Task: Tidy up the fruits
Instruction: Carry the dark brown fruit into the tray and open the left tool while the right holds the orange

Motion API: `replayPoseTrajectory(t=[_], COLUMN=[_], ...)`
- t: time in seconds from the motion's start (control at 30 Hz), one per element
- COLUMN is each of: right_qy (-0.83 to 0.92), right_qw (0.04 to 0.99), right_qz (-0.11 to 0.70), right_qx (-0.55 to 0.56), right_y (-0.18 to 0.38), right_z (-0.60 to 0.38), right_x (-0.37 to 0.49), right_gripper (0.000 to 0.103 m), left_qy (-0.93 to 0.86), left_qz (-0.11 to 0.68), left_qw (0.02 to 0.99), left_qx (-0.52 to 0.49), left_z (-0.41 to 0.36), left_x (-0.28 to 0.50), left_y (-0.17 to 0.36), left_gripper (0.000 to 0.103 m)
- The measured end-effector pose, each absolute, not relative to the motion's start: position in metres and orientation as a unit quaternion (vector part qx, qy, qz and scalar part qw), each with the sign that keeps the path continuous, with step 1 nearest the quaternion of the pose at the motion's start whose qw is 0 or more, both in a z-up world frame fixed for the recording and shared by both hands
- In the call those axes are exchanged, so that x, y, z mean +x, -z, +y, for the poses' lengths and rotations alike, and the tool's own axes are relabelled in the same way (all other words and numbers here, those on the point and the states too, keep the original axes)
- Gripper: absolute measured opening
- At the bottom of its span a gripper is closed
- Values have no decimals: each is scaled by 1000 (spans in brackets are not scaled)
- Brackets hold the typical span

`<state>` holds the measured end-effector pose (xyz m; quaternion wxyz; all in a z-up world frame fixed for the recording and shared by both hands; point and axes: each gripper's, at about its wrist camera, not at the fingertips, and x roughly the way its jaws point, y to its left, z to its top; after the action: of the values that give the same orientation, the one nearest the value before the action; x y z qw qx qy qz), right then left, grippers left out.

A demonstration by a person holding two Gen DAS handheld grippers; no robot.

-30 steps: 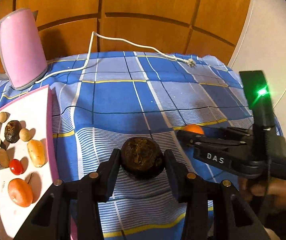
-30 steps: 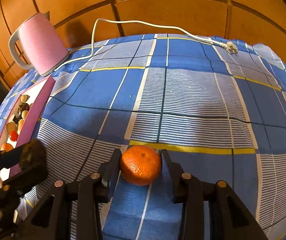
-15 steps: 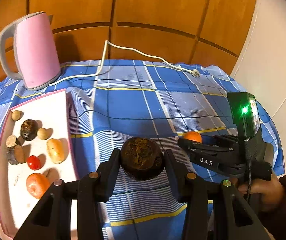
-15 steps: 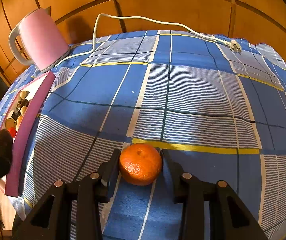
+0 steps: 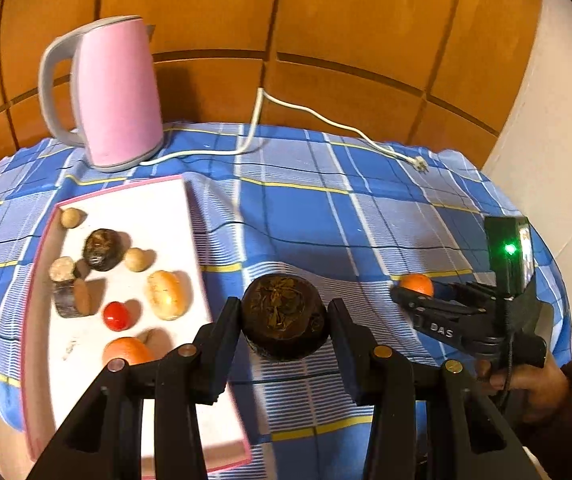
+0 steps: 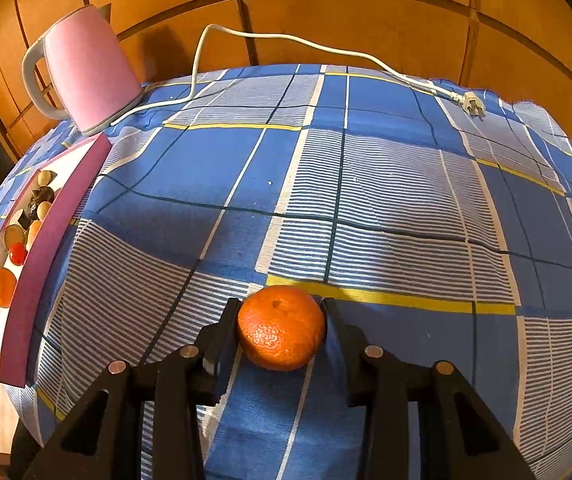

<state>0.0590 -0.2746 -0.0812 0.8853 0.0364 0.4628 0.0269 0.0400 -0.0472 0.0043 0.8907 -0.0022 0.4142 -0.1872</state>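
My left gripper [image 5: 284,322] is shut on a dark brown round fruit [image 5: 283,316] and holds it above the cloth, just right of the white tray with a pink rim [image 5: 189,216]. The tray holds several fruits, among them an orange [image 5: 125,351], a small red fruit [image 5: 117,315] and a yellow one [image 5: 166,294]. My right gripper [image 6: 282,326] is shut on an orange tangerine [image 6: 281,327] low over the blue checked cloth. It also shows in the left wrist view [image 5: 416,294], at the right. The tray appears at the far left of the right wrist view [image 6: 33,264].
A pink electric kettle [image 5: 115,96] stands at the back left behind the tray. Its white cord [image 5: 326,118] runs across the back of the table to a loose plug [image 6: 470,101]. Wooden panels rise behind the table. The cloth [image 6: 366,200] drops off at the edges.
My left gripper has risen and swung left toward the tray with the dark fruit. The right gripper has stayed shut on the tangerine and hardly moved.
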Motion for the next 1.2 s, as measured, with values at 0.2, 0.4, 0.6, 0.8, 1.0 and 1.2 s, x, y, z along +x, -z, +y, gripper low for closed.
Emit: replayPoseTrajectory(t=[0.2,0.4,0.6,0.8,1.0,1.2], right_qy=[-27,-29,-32,-31,-28,-27], right_qw=[887,888,890,891,890,889], right_qz=[460,457,455,452,455,456], right_qx=[35,32,32,32,29,27], right_y=[80,81,80,80,79,79], right_z=[-274,-274,-275,-275,-274,-273], right_x=[58,58,56,55,57,57], right_gripper=[40,40,40,40,40,40], left_qy=[154,79,7,-12,-6,-20], left_qz=[410,417,437,447,466,468], left_qw=[899,904,896,891,881,879], left_qx=[-15,-48,-78,-75,-79,-87], left_z=[-11,54,104,109,100,100], left_x=[42,42,44,56,71,72], left_y=[-8,-6,12,25,41,45], left_gripper=[44,44,44,45,45,55])
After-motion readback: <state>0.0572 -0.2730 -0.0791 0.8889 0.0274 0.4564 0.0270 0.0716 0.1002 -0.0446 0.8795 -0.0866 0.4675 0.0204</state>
